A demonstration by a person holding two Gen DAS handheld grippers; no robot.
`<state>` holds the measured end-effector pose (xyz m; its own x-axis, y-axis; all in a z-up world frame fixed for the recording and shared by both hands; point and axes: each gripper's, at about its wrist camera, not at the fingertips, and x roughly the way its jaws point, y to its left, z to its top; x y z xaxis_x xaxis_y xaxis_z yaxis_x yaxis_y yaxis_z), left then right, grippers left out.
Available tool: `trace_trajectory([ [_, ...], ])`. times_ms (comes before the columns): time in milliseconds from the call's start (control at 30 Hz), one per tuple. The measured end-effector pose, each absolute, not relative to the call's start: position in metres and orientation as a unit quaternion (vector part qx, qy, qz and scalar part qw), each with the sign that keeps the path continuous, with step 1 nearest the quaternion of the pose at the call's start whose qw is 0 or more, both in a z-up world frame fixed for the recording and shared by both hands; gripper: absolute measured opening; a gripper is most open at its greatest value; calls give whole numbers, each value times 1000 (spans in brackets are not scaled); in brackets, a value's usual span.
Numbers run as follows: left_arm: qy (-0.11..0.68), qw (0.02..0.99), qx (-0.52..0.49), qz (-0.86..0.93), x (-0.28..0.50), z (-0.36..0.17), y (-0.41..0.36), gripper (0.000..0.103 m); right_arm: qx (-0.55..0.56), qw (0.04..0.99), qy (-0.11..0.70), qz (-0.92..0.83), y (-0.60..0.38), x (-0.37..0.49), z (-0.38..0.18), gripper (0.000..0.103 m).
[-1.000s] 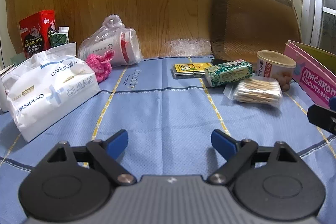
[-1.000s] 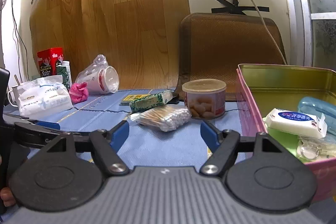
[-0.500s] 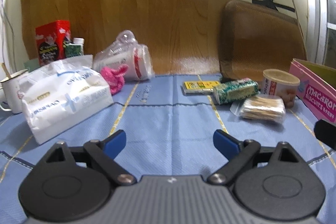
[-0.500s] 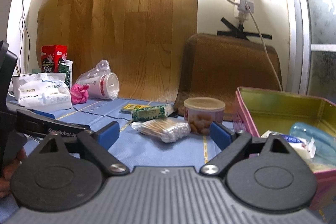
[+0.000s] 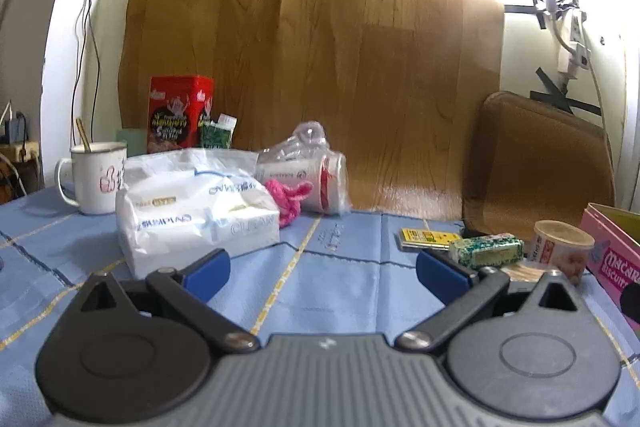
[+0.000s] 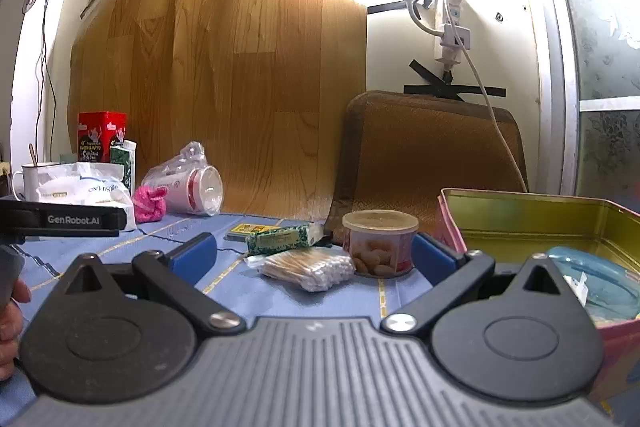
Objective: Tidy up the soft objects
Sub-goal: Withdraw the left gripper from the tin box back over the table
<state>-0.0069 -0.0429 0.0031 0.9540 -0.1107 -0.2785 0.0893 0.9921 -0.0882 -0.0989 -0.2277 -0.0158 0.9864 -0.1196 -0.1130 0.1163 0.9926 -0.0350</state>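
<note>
Both tools stand ready over a worktop (image 5: pixel 352 291) draped in blue cloth: the left gripper (image 5: pixel 324 269) and the right gripper (image 6: pixel 312 255) have just been opening, and their blue pads now stand spread wide with nothing between them. The soft goods lie scattered. A white tissue pack (image 5: pixel 196 215) sits toward the worktop's left edge, in front of a white mug (image 5: pixel 98 183), with a pink knitted piece (image 5: pixel 288 197) just beside it and touching a bagged cup (image 5: pixel 316 179) lying on its side near the back edge. Toward the right edge, a bag of cotton swabs (image 6: pixel 308 267) lies in front of a green wrapped packet (image 6: pixel 282 239) and just beside a lidded snack tub (image 6: pixel 380 243). The pink tin (image 6: pixel 532 215) at the right edge stands open and already holds a few items, though what they are cannot be read clearly from here. The step in hand looks like choosing the next soft item for that tin. The swab bag lies straight ahead of the right gripper and is probably the easiest reach; the pads should come in low and level, straddle the bag across its narrow middle and close gently, since the thin film will likely crumple or slip. The snack tub stands close enough to be nudged, so the approach is best kept to the bag's free left side. A hand (image 6: pixel 10 323) shows at the frame's left edge.
</note>
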Motion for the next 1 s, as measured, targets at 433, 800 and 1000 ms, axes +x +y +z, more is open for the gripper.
trace_trajectory([
  [433,153,986,-18,-59,-6,3,-50,103,-22,997,66,-39,-224,-97,-16,103],
  [800,199,977,-47,-68,29,6,-39,103,-23,993,118,-7,-223,-79,-16,103],
  [1000,245,964,-82,-65,42,-6,-29,103,-38,988,150,7,-222,-44,-9,103],
])
